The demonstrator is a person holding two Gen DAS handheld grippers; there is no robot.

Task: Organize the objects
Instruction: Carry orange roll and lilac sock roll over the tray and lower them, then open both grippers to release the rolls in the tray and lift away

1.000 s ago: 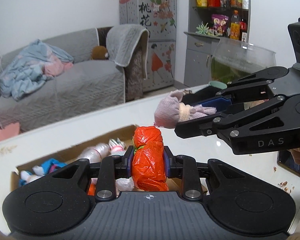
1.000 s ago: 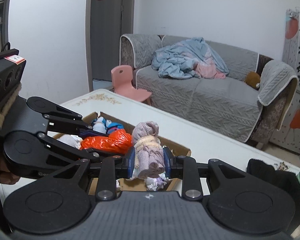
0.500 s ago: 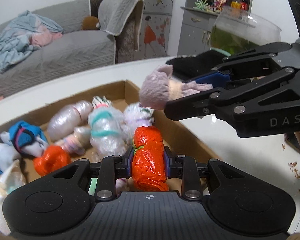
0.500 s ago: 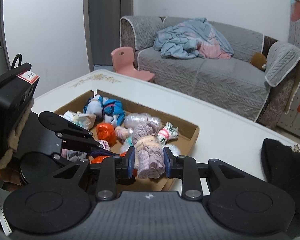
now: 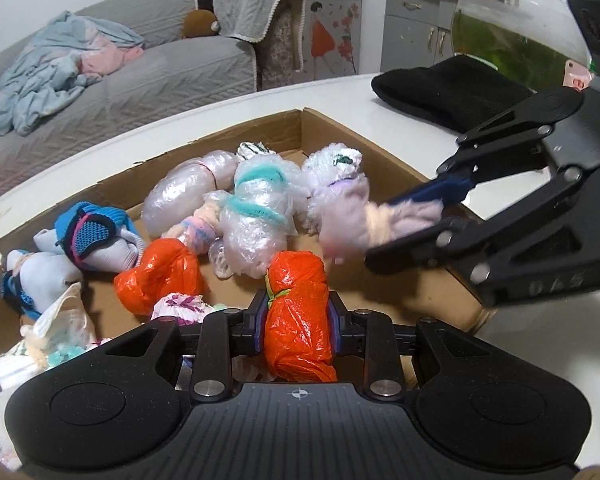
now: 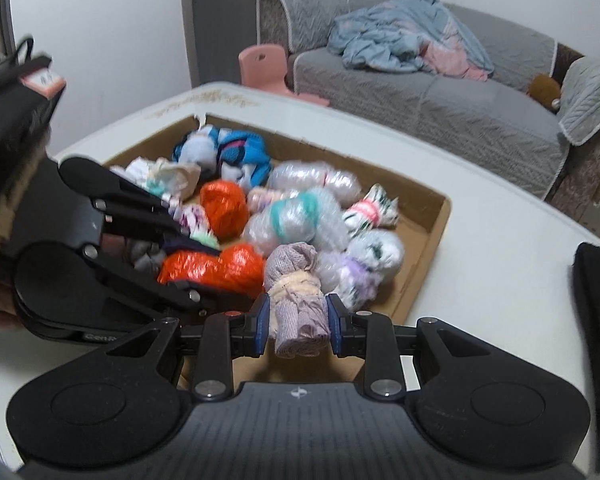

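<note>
- Gripping an orange plastic bundle (image 5: 299, 312), the left gripper (image 5: 299, 326) has its two pads pressed against the bundle's sides; a thin green tie cinches the bundle near its upper end.
- Right gripper (image 6: 299, 322): clamped on a lilac fabric roll (image 6: 296, 300) bound with a cream band, the roll standing roughly upright between the pads.
- Both held items hang over the near part of an open cardboard box (image 5: 384, 152), which lies on a white table (image 5: 400, 104). Whether either item touches the box floor cannot be told.
- Left wrist view: the right gripper enters from the right with the lilac roll pointing left, its tip just beside the top of the orange bundle.
- Box contents, left wrist view: a second orange bundle (image 5: 156, 276) at left of centre; a clear-wrapped bundle with a teal band (image 5: 256, 216) behind it; a fluffy white and lilac bundle (image 5: 336, 184) near the right wall; a clear plastic bundle (image 5: 188, 196) toward the back; blue and white socks (image 5: 88, 236) at far left.
- Right wrist view: a small striped white bundle with a red band (image 6: 370, 210) lies near the box's right wall.
- On the table beyond the box: a black cloth (image 5: 444, 88) and, behind it, a glass fishbowl (image 5: 516, 36) with greenish water.
- Background: a grey sofa (image 6: 440, 100) carrying a heap of pale blue and pink fabric, and a pink child's chair (image 6: 264, 64) beside it.
</note>
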